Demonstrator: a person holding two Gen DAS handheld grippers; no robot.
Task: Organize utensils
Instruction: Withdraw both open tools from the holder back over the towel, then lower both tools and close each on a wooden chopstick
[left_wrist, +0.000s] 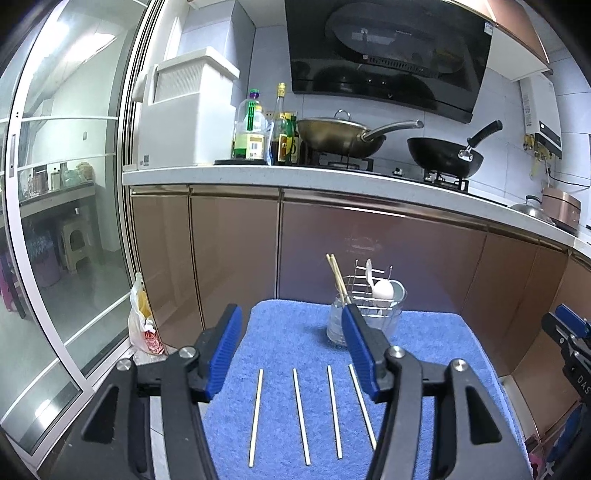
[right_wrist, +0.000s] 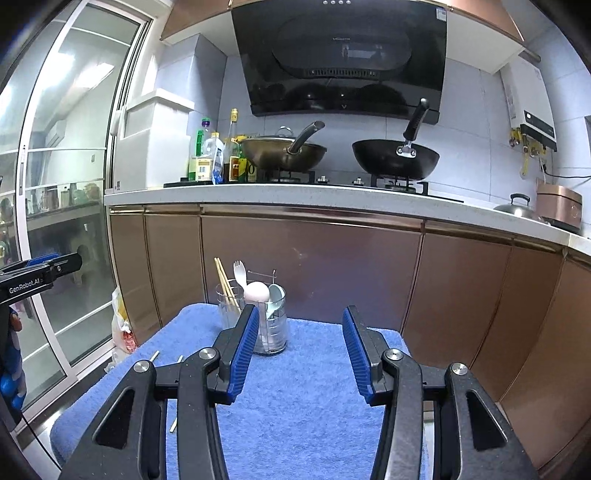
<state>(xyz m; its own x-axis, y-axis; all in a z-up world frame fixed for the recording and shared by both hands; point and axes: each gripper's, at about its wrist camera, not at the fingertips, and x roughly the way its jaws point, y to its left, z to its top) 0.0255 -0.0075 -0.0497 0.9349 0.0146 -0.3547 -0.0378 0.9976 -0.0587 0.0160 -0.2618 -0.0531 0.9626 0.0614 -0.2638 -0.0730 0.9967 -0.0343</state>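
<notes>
Several pale chopsticks (left_wrist: 300, 416) lie side by side on a blue towel (left_wrist: 295, 332) in the left wrist view. At the towel's far edge stands a glass (left_wrist: 338, 321) with two chopsticks (left_wrist: 337, 275) and a metal holder (left_wrist: 384, 314) with white spoons (left_wrist: 382, 288). My left gripper (left_wrist: 291, 319) is open and empty above the loose chopsticks. In the right wrist view my right gripper (right_wrist: 298, 321) is open and empty, short of the holder (right_wrist: 273, 332) and glass (right_wrist: 227, 308). Two chopstick ends (right_wrist: 180, 359) show at its left.
Brown cabinet doors (right_wrist: 314, 266) stand just behind the towel under a white counter (right_wrist: 295, 194) with two woks and bottles. A glass sliding door (left_wrist: 55, 221) is on the left. A plastic bag (left_wrist: 142, 325) sits on the floor by the cabinet.
</notes>
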